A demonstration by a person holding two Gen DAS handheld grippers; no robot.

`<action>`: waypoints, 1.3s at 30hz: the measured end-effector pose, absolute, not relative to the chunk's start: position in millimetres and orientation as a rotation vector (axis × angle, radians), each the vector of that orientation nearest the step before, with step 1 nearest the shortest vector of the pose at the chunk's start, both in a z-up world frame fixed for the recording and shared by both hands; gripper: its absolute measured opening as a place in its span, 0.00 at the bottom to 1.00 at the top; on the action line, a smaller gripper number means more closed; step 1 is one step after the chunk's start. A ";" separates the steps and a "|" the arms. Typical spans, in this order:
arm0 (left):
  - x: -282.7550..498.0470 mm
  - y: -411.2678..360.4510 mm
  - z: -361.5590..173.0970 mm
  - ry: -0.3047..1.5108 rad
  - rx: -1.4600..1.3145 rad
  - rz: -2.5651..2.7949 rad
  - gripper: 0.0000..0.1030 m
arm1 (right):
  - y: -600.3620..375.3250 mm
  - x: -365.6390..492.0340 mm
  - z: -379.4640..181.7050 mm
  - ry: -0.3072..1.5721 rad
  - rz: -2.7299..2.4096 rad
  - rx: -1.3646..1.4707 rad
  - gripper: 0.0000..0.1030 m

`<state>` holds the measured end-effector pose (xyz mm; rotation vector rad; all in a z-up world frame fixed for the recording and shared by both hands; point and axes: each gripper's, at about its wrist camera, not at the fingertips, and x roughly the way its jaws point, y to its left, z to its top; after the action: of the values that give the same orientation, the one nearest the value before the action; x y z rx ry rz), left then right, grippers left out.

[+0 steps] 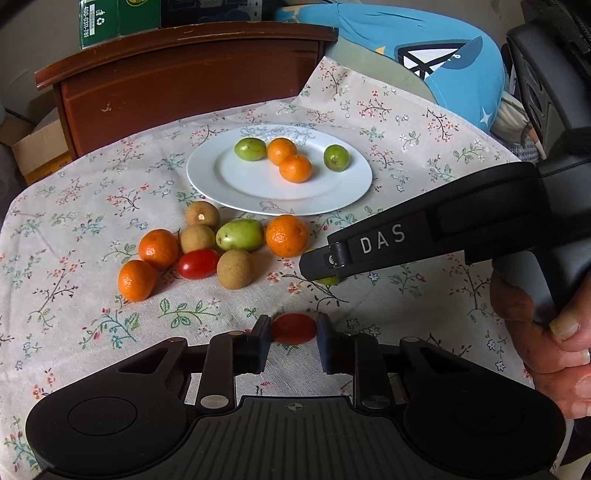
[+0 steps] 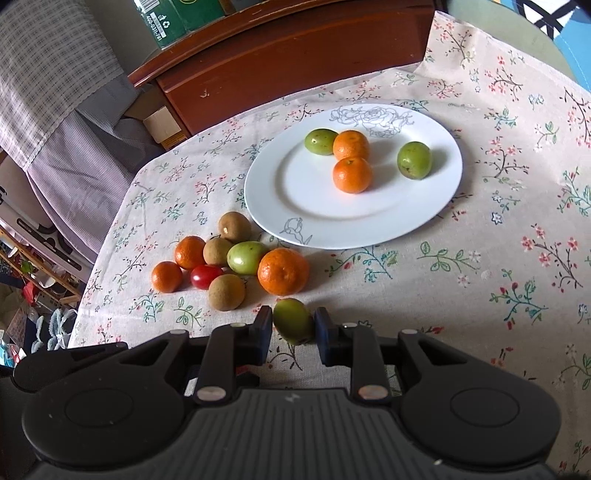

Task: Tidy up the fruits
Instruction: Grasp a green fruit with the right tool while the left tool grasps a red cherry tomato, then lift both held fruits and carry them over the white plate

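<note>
We see the left tongs point(image 1: 293, 328) closed on a red cherry tomato point(image 1: 293, 328), its pads pressing the fruit from both sides just above the flowered cloth point(image 1: 406, 147) that covers the tabletop. The right tongs point(image 2: 293, 323) are likewise closed, gripping a green fruit point(image 2: 293, 320) between their pads; from the left wrist view we catch only a sliver of that fruit under the black finger marked DAS, and a hand point(image 1: 554, 332) wrapped around the handle at the right edge.

Beyond both tongs sits a white plate point(image 2: 295, 192) with a line-drawn rose on its rim. On it we count two small oranges point(image 2: 351, 174) touching each other, one green fruit against the farther orange, and another green fruit point(image 2: 414, 160) apart to the right.

Between the plate and the tongs lies a loose cluster on the cloth: three oranges, the largest point(image 2: 283, 271) nearest the right tongs, a green fruit point(image 2: 246, 257) touching it, three brown longans point(image 2: 226, 292), and a second cherry tomato point(image 2: 206, 276) tucked among them.

Behind the tabletop stands a dark wooden cabinet point(image 1: 184, 81) with green boxes point(image 1: 107, 18) on top, and a blue cushion point(image 1: 424, 55) lies to the right.
</note>
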<state>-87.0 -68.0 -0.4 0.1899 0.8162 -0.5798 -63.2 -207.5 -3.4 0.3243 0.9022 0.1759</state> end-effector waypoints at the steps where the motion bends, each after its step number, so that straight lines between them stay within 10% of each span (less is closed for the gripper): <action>1: -87.0 -68.1 -0.1 0.816 0.189 -0.581 0.23 | -207.5 -63.1 -3.4 0.902 0.175 0.324 0.24; 39: -22.2 -39.4 66.9 0.699 0.026 -0.530 0.23 | -250.0 -48.5 52.2 0.759 0.157 0.463 0.24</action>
<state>-22.2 -39.4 66.9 0.0255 0.6992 -0.5302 -48.5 -250.0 52.2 0.4635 0.7592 0.1571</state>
